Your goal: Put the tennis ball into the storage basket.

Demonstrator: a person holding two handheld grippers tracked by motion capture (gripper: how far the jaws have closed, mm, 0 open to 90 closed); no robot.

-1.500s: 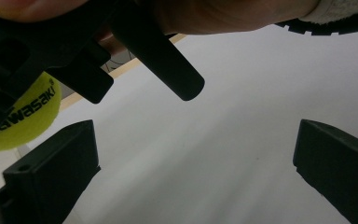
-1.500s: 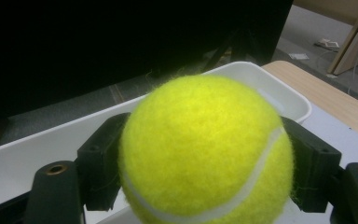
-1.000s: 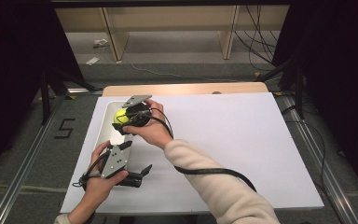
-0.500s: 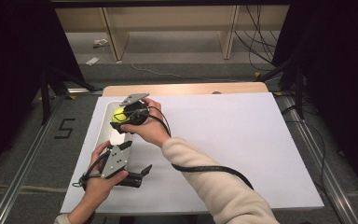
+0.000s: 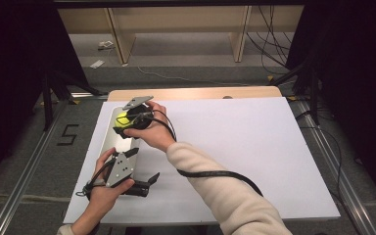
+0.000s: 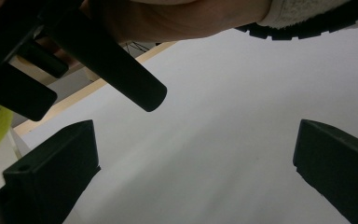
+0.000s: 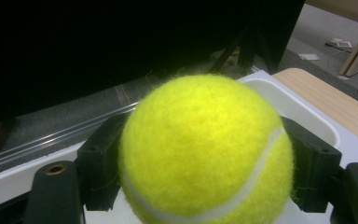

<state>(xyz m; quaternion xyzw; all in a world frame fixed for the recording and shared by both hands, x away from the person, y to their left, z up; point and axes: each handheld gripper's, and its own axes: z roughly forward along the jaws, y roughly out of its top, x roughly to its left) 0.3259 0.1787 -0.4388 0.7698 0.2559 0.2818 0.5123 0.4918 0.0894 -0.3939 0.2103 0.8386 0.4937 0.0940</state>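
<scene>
The right tool (image 5: 122, 122) clamps the tennis ball (image 7: 205, 149) over the white tray (image 7: 303, 112) beneath it; release remains. The left tool (image 6: 196, 154) gapes empty.

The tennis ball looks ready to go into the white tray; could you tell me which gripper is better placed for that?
Right. The right gripper already clamps the tennis ball over the white tray; the left gripper is open above bare board.

Two hands, two grippers, arms crossed low at the table's left

The right gripper (image 5: 123, 122), reached across on a cream-sleeved forearm, has its jaws clamped on either side of a load. The left gripper (image 5: 147, 182) sits nearer the person, lying low, jaws spread wide apart with nothing between them; the left hand (image 5: 105, 188) wraps its grip.
</scene>
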